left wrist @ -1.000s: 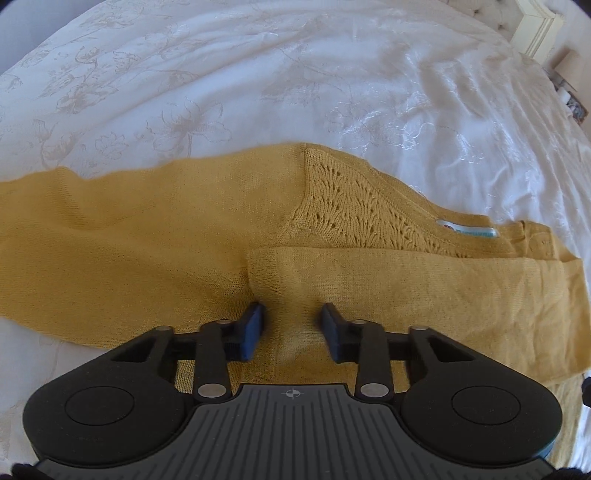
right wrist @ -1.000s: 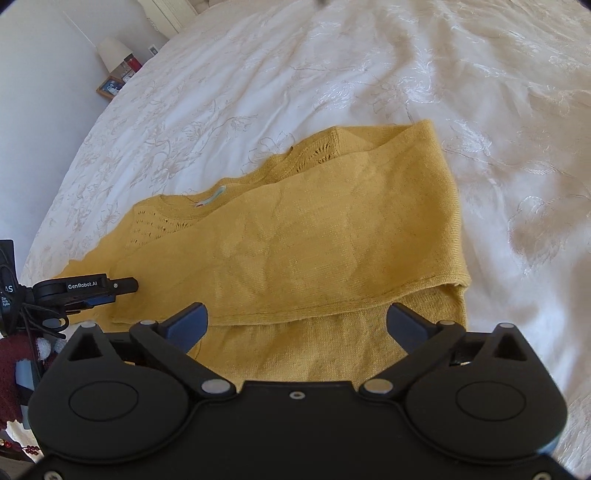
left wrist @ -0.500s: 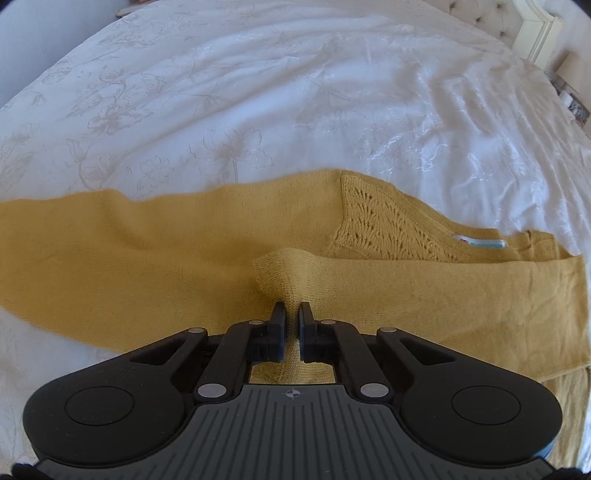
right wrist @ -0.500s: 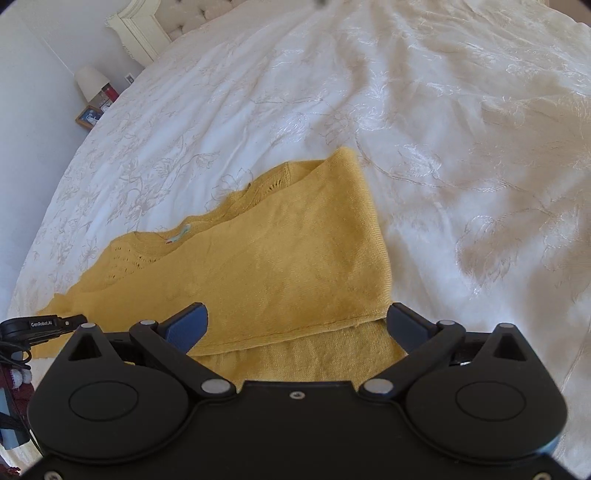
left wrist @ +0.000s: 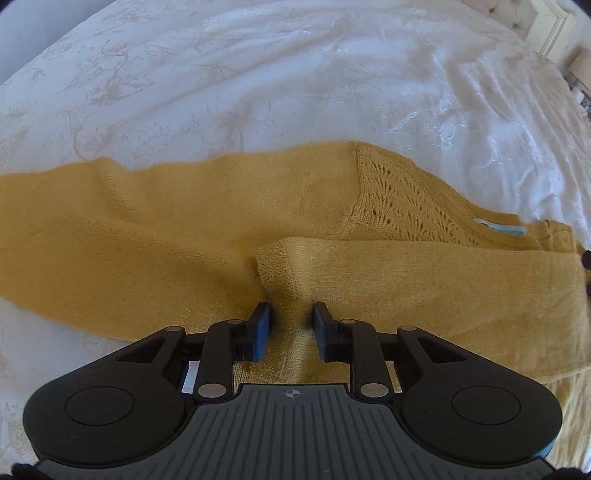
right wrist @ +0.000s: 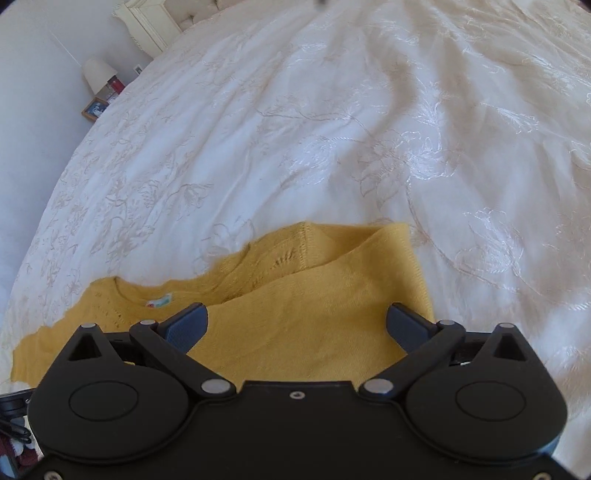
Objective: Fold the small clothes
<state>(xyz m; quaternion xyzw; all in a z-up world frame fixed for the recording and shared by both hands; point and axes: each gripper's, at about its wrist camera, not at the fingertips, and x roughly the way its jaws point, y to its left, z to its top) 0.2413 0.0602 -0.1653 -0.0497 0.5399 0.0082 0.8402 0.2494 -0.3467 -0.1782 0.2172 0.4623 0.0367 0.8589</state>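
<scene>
A mustard knit sweater (left wrist: 147,229) lies flat on the white bedspread (left wrist: 295,92), its label (left wrist: 500,228) at the neck on the right. One sleeve (left wrist: 424,280) is folded across the body, its cuff ending just in front of my left gripper (left wrist: 291,314). The left jaws are opening, with a raised ridge of cuff fabric between the blue pads and a gap at each side. In the right wrist view my right gripper (right wrist: 297,321) stands wide open just above the sweater's (right wrist: 314,288) folded part, holding nothing.
Embroidered white bedspread (right wrist: 332,129) stretches far beyond the sweater. A cream headboard (right wrist: 155,18) stands at the far end. Beside the bed are a small lamp (right wrist: 96,74) and a picture frame (right wrist: 95,108). A black cable shows at the lower left of the right wrist view.
The left jaws closed on the sleeve cuff, then parted again. The right gripper moved forward over the sweater, which now sits lower and closer in its view.
</scene>
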